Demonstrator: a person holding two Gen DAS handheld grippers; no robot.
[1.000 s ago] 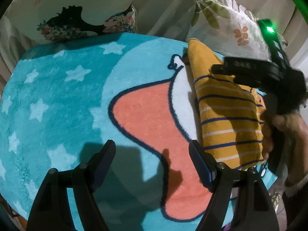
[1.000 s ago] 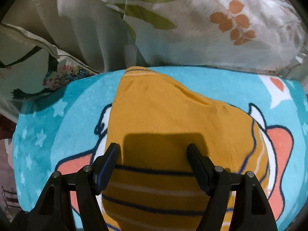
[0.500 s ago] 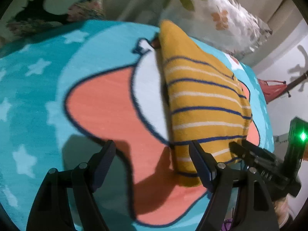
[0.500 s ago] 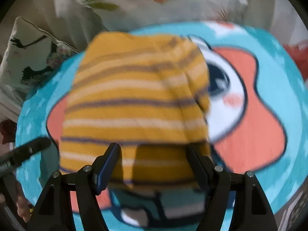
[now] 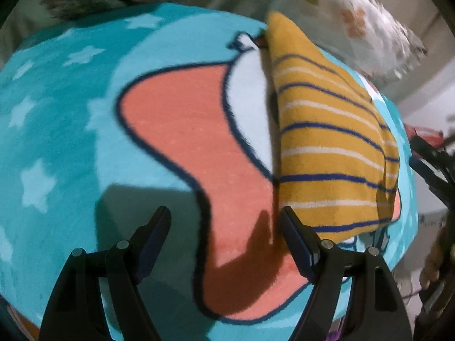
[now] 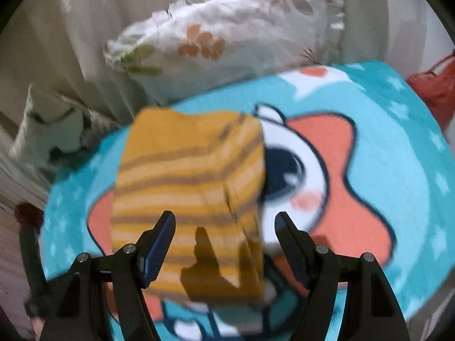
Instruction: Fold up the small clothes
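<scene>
Your folded yellow striped garment [image 5: 332, 153] lies flat on the blue cartoon blanket [image 5: 71, 130], partly covering the white and coral figure printed on it. In the left wrist view it sits to the right of your left tool [image 5: 224, 241], its near corner just beside the right-hand finger. That tool stands wide with only blanket between its fingers. In the right wrist view, which is blurred, the garment [image 6: 187, 187] lies ahead and to the left. Your right tool [image 6: 224, 241] is also wide and grips nothing, though the garment's near edge shows between its fingers. A flowered pillow [image 6: 227, 34] rests beyond the blanket's far edge.
</scene>
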